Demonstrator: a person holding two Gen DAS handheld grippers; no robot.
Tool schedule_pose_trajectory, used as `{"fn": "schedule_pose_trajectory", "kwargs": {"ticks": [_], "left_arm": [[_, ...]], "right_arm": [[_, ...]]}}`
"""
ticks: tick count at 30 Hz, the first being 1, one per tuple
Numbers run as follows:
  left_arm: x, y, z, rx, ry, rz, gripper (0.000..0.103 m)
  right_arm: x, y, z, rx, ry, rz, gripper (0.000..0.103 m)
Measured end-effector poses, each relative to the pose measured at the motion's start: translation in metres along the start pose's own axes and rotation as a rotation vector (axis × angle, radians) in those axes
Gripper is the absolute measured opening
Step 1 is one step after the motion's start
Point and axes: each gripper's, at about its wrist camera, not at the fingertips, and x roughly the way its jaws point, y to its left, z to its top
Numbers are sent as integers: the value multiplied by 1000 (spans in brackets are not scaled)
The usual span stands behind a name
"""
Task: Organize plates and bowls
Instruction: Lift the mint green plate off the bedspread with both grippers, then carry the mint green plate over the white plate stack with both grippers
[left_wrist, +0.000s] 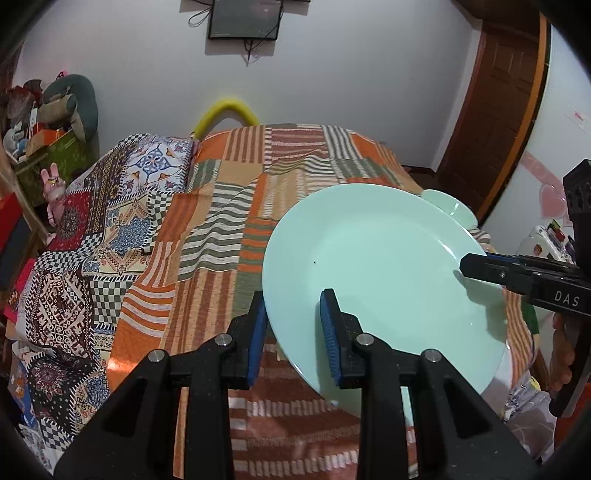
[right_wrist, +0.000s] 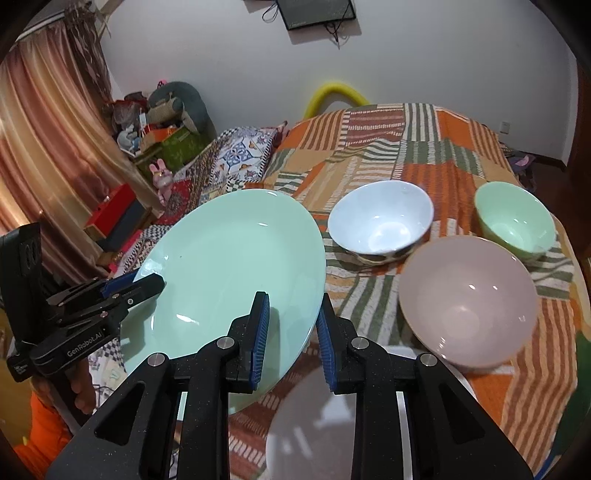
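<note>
A large mint-green plate (left_wrist: 388, 273) hangs tilted above the bed, held by both grippers at opposite rims. My left gripper (left_wrist: 293, 302) is shut on its near-left rim, and in the right wrist view it (right_wrist: 147, 286) bites the plate (right_wrist: 229, 266) from the left. My right gripper (right_wrist: 291, 302) is shut on the plate's right rim; the left wrist view shows it (left_wrist: 476, 266) from the side. On the bed stand a white bowl (right_wrist: 380, 221), a small green bowl (right_wrist: 513, 221) and a pink bowl (right_wrist: 469, 299). A white plate (right_wrist: 295, 428) lies below my right gripper.
The bed has an orange striped patchwork cover (left_wrist: 229, 206) and a patterned quilt (left_wrist: 110, 221) on its left. A yellow foam tube (left_wrist: 225, 110) arches at the far end. Boxes and toys (left_wrist: 44, 140) pile up at the left; a wooden door (left_wrist: 502, 110) stands at the right.
</note>
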Motion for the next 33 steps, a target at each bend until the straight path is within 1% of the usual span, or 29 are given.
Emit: {"fn": "schedule_pose_trajectory", "kwargs": {"ticks": [8, 19, 26, 33], "left_arm": [[-18, -32, -8, 26, -5, -11, 29], [-30, -71, -25, 83, 16, -35, 29], [-27, -91, -38, 112, 45, -56, 29], [-18, -109, -49, 141, 92, -75, 29]], "right_arm": [[-33, -11, -19, 3, -34, -14, 23], [-61, -31, -49, 49, -51, -36, 23], [-72, -45, -70, 88, -48, -47, 23], [-77, -60, -89, 133, -32, -60, 23]]}}
